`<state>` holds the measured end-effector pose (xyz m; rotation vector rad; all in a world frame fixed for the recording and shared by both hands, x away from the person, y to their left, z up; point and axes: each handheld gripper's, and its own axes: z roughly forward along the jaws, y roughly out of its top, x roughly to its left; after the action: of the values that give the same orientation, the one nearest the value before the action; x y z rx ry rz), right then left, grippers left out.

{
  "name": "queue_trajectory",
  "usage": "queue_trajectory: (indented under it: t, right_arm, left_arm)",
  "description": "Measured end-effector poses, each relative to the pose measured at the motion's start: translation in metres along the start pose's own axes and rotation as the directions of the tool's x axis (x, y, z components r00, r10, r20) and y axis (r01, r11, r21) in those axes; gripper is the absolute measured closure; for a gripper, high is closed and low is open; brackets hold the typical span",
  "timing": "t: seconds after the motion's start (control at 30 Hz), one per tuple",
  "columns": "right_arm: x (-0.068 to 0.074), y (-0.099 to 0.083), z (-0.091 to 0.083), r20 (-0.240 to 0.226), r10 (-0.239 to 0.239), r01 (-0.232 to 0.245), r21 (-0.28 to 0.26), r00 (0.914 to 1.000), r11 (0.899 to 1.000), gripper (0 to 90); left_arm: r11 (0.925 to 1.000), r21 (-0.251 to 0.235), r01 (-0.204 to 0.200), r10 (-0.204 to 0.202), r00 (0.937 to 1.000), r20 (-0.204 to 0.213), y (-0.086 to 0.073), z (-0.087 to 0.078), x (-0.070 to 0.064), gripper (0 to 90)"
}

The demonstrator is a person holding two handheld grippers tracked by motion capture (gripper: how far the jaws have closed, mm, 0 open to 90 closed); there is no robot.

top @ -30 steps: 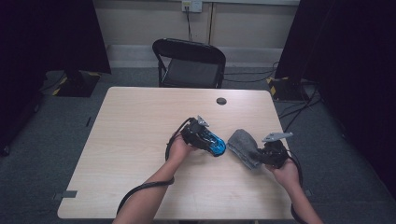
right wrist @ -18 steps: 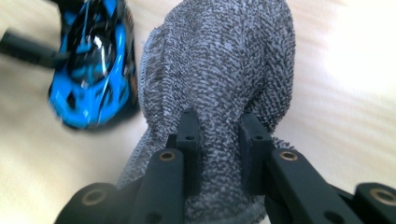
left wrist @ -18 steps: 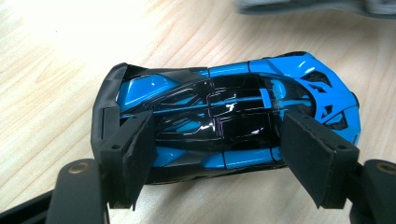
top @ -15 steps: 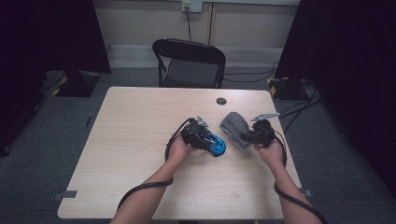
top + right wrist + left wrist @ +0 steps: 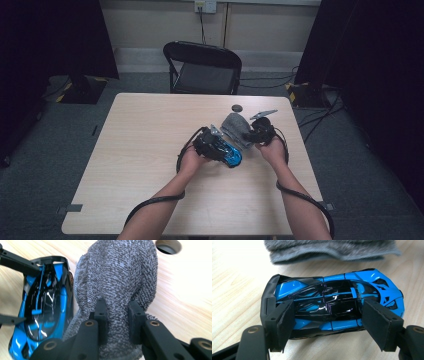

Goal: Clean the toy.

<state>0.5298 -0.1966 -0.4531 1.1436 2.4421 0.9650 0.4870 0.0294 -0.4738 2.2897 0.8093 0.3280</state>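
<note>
A blue and black toy car (image 5: 231,155) lies on the wooden table (image 5: 145,150), right of centre. My left gripper (image 5: 219,148) is set on it. In the left gripper view the car (image 5: 332,302) lies crosswise, and my left gripper (image 5: 329,325) has its jaws wide, one pad at each end of the dark cabin. Just beyond the car lies a folded grey cloth (image 5: 234,125). My right gripper (image 5: 253,134) is shut on the cloth (image 5: 120,277), its pads (image 5: 101,315) pinching a fold, with the car (image 5: 45,310) alongside at the left.
A round cable hole (image 5: 237,107) sits in the tabletop just past the cloth, and shows as a cable hole (image 5: 168,246) in the right gripper view. A black folding chair (image 5: 202,67) stands behind the table. Cables trail from both grippers along the forearms.
My right gripper has carried the cloth from the table's right side up and left, to just behind the car. The left gripper and car have stayed put.
</note>
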Motion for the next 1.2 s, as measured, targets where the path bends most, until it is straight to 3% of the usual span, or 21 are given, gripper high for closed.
queue_trajectory:
  t: [0.27,0.3,0.53,0.67,0.83,1.2]
  right_arm:
    - [0.008,0.013,0.026,-0.002,-0.067,0.067,0.018,0.9978,0.998,73.1]
    - [0.009,0.015,0.029,0.007,-0.091,0.091,0.016,0.9958,0.996,73.1]
    - [0.021,0.018,0.049,-0.037,-0.182,0.184,0.072,0.9826,0.980,73.7]
    - [0.015,0.015,0.048,-0.074,-0.168,0.173,0.070,0.9830,0.982,73.9]
    - [0.017,0.010,0.043,-0.077,-0.209,0.214,0.066,0.9748,0.975,74.1]
    - [0.009,-0.012,0.024,-0.101,-0.179,0.185,0.051,0.9786,0.981,73.9]
  left_arm:
    - [0.9999,-0.009,0.004,-0.004,1.0000,-0.002,-0.001,0.000,-0.001,27.0]
    - [1.0000,-0.008,0.003,-0.003,1.0000,-0.002,-0.001,0.000,-0.001,27.0]
    - [1.0000,-0.007,0.003,-0.004,1.0000,-0.002,-0.002,-0.001,0.000,27.0]
    - [0.9999,-0.008,0.007,-0.007,1.0000,-0.004,-0.001,0.000,-0.001,27.0]
    - [0.9999,-0.008,0.008,-0.008,1.0000,-0.004,-0.001,0.000,-0.001,27.0]
    - [1.0000,-0.002,0.008,-0.008,1.0000,-0.005,-0.001,0.000,-0.003,27.1]
